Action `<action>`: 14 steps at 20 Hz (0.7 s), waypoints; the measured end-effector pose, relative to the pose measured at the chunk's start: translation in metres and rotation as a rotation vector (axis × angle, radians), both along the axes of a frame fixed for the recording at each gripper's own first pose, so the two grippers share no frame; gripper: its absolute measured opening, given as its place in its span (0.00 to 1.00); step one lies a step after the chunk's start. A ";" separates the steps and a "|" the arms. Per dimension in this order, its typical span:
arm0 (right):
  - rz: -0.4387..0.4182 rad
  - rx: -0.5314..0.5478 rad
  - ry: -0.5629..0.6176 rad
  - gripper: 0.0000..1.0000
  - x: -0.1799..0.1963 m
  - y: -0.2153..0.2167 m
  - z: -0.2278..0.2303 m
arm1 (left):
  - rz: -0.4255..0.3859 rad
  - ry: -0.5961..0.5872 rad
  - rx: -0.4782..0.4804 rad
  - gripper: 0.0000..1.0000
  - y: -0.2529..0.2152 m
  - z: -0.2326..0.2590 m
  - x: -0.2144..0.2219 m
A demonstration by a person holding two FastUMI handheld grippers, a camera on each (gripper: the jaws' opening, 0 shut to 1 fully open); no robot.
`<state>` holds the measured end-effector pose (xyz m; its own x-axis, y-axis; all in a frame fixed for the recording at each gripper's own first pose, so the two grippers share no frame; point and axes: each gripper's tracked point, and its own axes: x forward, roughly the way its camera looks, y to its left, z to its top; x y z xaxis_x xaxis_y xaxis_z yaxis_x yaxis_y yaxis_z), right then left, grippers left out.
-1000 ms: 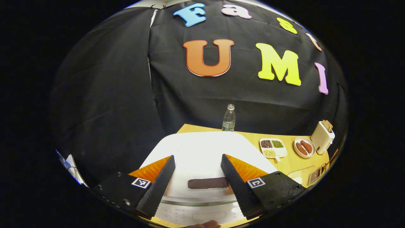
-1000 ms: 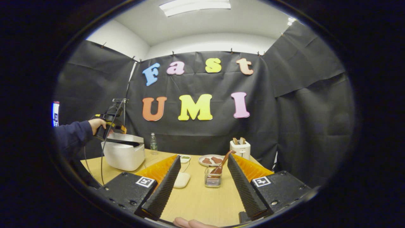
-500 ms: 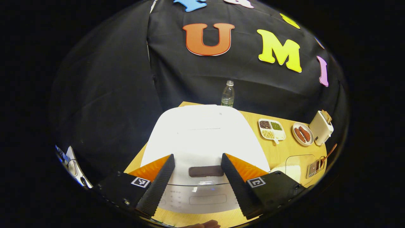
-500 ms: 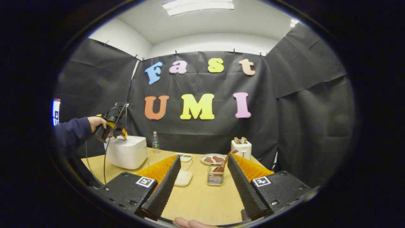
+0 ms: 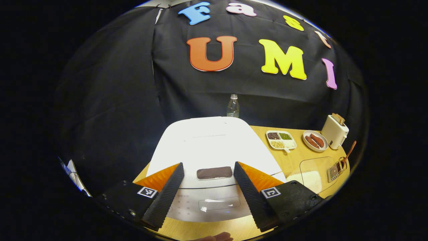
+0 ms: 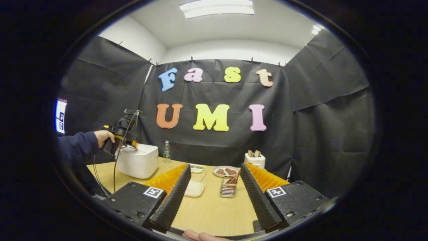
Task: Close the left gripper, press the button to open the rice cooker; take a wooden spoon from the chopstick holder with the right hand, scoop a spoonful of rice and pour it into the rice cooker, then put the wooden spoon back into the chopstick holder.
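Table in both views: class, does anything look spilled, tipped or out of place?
Nothing stands out. The rice cooker sits shut, the wooden spoon leans in the chopstick holder, and the rice stays in its clear container.

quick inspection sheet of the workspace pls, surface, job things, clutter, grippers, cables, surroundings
surface: wooden table, bare in front of the right gripper
job's things: rice cooker lid down, button unpressed; spoon in the holder; rice box beside the holder
clutter: bottle, toaster, bean tray, plate
grippers: left gripper open above the button; right gripper open, holds nothing
cables: one cable hangs from the left gripper
surroundings: black cloth wall, ceiling light
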<state>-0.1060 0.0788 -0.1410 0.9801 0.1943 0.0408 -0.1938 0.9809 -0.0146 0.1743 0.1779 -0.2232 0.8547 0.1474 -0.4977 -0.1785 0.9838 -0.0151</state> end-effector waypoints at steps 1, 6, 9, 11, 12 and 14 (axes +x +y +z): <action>-0.002 0.002 0.001 0.97 0.000 0.001 0.000 | 0.000 -0.011 0.003 0.97 0.001 0.000 0.000; -0.019 0.018 0.027 0.97 0.010 -0.002 -0.011 | 0.005 -0.102 0.035 0.97 0.001 0.001 -0.001; 0.011 0.040 0.074 0.97 0.011 0.006 -0.021 | 0.002 -0.155 0.045 0.97 0.000 0.000 -0.002; 0.029 0.047 0.072 0.97 0.009 0.008 -0.020 | -0.002 -0.196 0.055 0.98 0.000 0.005 -0.001; 0.028 0.044 0.059 0.97 0.009 0.007 -0.017 | -0.004 -0.211 0.057 0.97 -0.001 0.007 -0.005; 0.006 0.037 0.035 0.95 0.011 0.002 -0.013 | 0.001 -0.227 0.055 0.96 -0.001 0.008 -0.008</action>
<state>-0.0953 0.0807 -0.1543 0.9798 0.1996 0.0134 -0.1999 0.9794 0.0281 0.1666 0.1773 -0.2149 0.9436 0.1704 -0.2838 -0.1780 0.9840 -0.0010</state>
